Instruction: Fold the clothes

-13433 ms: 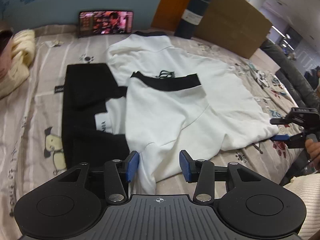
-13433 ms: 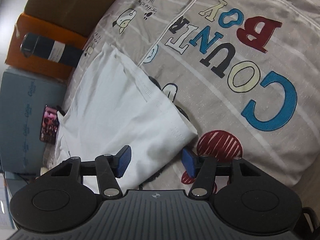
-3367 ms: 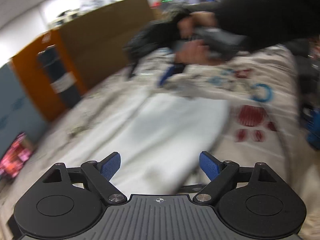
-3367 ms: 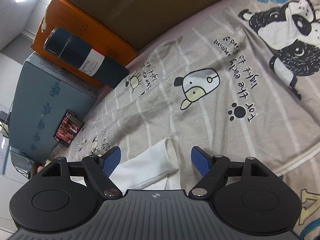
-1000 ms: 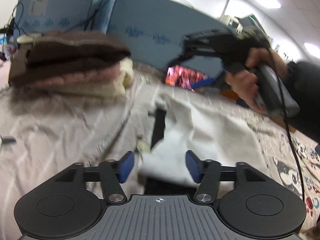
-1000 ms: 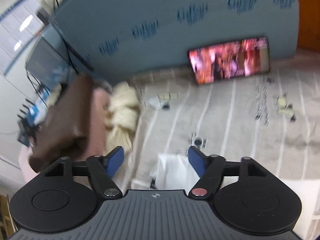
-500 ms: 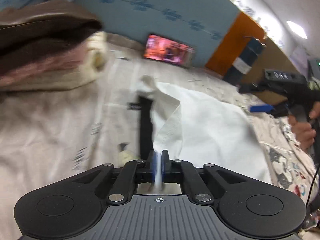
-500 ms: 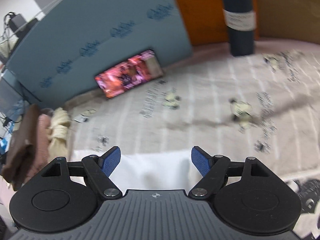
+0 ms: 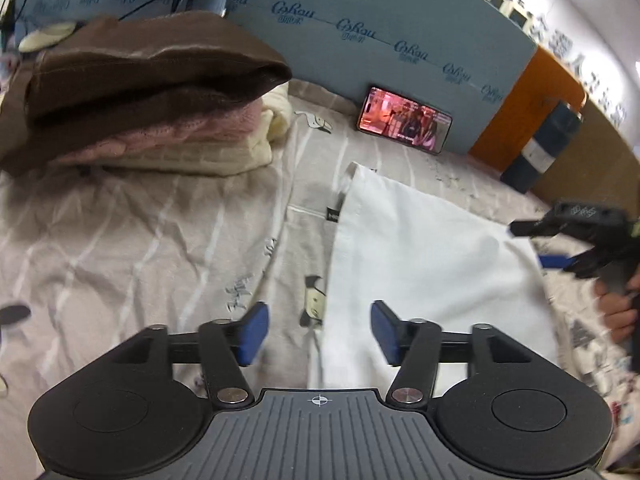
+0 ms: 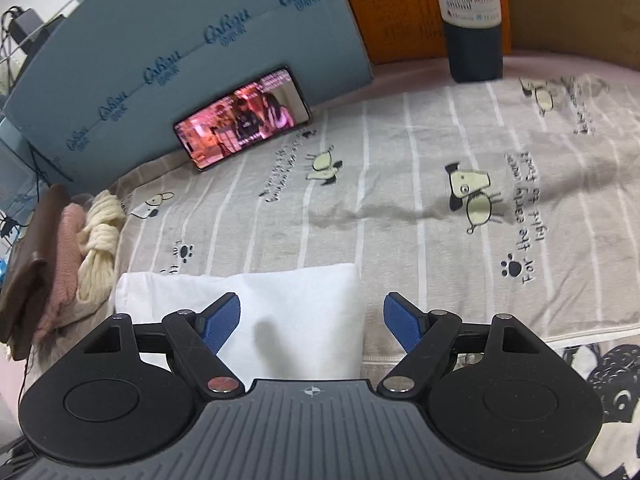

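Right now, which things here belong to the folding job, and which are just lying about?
Job:
white garment, folded flat on the bed
left claw, open over its edge
right claw, open above it

Lying about:
stack of folded clothes
phone playing video
dark bottle
blue board

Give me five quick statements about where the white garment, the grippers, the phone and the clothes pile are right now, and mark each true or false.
1. The left gripper is open. True.
2. The right gripper is clamped on the white garment. False: it is open, holding nothing.
3. The phone leans against the blue board, screen lit. True.
4. The brown garment lies under the cream knit. False: it is on top of the pile.
5. The dark bottle lies on its side. False: it stands upright.
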Tool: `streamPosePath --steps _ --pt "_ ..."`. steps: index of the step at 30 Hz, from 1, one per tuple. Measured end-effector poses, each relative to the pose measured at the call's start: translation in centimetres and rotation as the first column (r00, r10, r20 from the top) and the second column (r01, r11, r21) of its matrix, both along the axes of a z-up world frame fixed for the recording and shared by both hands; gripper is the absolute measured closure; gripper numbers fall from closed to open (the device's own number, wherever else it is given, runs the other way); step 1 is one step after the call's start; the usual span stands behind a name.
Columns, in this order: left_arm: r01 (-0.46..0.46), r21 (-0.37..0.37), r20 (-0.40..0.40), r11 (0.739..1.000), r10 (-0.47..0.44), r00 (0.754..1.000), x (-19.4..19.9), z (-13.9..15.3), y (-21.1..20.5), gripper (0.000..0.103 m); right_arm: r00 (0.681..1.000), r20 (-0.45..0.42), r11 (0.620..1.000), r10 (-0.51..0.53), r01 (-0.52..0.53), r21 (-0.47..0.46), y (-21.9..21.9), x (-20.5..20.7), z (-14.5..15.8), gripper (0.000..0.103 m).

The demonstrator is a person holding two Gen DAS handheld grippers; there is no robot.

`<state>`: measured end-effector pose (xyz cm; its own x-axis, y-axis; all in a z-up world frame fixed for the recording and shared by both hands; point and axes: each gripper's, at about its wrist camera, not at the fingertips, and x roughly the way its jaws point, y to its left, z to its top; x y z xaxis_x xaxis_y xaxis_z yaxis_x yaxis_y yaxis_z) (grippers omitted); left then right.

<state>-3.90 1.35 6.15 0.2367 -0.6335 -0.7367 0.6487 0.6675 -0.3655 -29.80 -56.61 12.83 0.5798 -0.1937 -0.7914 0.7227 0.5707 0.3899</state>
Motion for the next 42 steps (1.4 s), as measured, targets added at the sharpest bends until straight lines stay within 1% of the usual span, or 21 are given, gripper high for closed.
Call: streamPosePath --steps 3,6,9,11,14,17,19,22,25,26,27,28,29,30,31,32,35,38,40,42 --pt "-0.061 -0.035 -0.120 0.998 0.057 0.991 0.0 -0.2 1.4 0.035 1.000 -0.025 1.000 -0.011 0.011 0.023 -0.4 0.1 -1.4 0.025" --pt "-0.088 -0.022 -0.172 0.996 0.083 0.982 -0.7 -0.4 2.4 0.034 0.999 -0.047 1.000 -0.009 0.010 0.021 -0.7 0.1 -2.2 0.025" --pt "-0.098 -0.014 -0.236 0.995 0.092 0.967 -1.5 -1.1 2.8 0.033 1.000 -0.029 1.000 -0.009 0.010 0.028 -1.1 -0.2 -2.4 0.025" --pt "-0.100 -0.014 -0.280 0.995 0.092 0.955 -2.1 -1.7 2.9 0.033 1.000 -0.005 0.999 -0.004 0.004 0.050 -1.4 -0.6 -2.5 0.025" --pt "-0.095 -0.014 -0.319 0.995 0.086 0.944 -3.1 -2.5 2.4 0.033 0.999 0.050 0.994 -0.003 -0.003 0.112 -1.8 -1.2 -2.9 0.025" --pt "-0.103 -0.034 -0.344 0.994 0.085 0.935 -3.5 -3.4 1.5 0.033 0.996 0.091 0.988 -0.002 -0.012 0.152 -2.1 -1.5 -3.2 0.024" --pt "-0.109 -0.048 -0.361 0.993 0.084 0.929 -3.8 -4.0 0.9 0.030 0.994 0.113 0.985 0.002 -0.021 0.172 -2.2 -1.5 -3.3 0.024" --pt "-0.146 -0.085 -0.365 0.986 0.105 0.925 -3.8 -4.3 0.1 0.029 0.989 0.147 0.979 0.006 -0.036 0.201 -2.5 -1.4 -3.5 0.023" --pt "-0.211 -0.133 -0.376 0.968 0.148 0.915 -3.7 -4.8 -0.7 0.031 0.985 0.170 0.972 0.034 -0.072 0.221 -2.1 -1.0 -3.9 0.023" --pt "-0.226 -0.136 -0.367 0.965 0.162 0.916 -3.8 -4.8 -1.0 0.032 0.984 0.173 0.971 0.042 -0.081 0.224 -2.0 -0.9 -3.9 0.028" --pt "-0.234 -0.130 -0.347 0.964 0.177 0.921 -3.9 -4.7 -1.4 0.038 0.983 0.175 0.970 0.050 -0.090 0.227 -1.8 -0.7 -3.9 0.034" --pt "-0.242 -0.124 -0.326 0.962 0.190 0.926 -4.0 -4.6 -1.8 0.047 0.984 0.167 0.972 0.055 -0.091 0.215 -1.5 -0.6 -3.9 0.041" --pt "-0.239 -0.107 -0.294 0.965 0.199 0.935 -4.2 -4.5 -2.4 0.068 0.986 0.157 0.976 0.060 -0.091 0.200 -1.2 -0.5 -3.9 0.048" --pt "-0.232 -0.086 -0.257 0.969 0.204 0.945 -4.5 -4.3 -2.8 0.078 0.987 0.147 0.978 0.064 -0.091 0.185 -1.0 -0.4 -3.8 0.053" --pt "-0.228 -0.078 -0.225 0.971 0.206 0.952 -4.8 -4.1 -3.1 0.080 0.988 0.138 0.982 0.070 -0.093 0.166 -0.8 -0.5 -3.8 0.061" --pt "-0.221 -0.076 -0.194 0.972 0.203 0.960 -5.1 -3.8 -3.3 0.086 0.987 0.139 0.983 0.076 -0.098 0.153 -0.7 -0.6 -3.7 0.070" --pt "-0.188 -0.070 -0.093 0.980 0.181 0.979 -6.1 -2.7 -3.7 0.089 0.978 0.188 0.984 0.090 -0.117 0.137 -0.7 -1.6 -3.1 0.084" --pt "-0.122 -0.078 0.040 0.989 0.126 0.991 -7.5 -0.5 -4.8 0.091 0.962 0.245 0.984 0.116 -0.146 0.106 -0.7 -2.6 -1.9 0.088" --pt "-0.076 -0.085 0.119 0.993 0.086 0.989 -8.5 1.0 -5.6 0.091 0.949 0.283 0.984 0.138 -0.165 0.073 -0.7 -3.3 -0.8 0.089" --pt "-0.030 -0.103 0.168 0.994 0.047 0.985 -9.4 2.2 -6.8 0.091 0.934 0.318 0.983 0.161 -0.180 0.030 -0.8 -4.2 0.5 0.089"
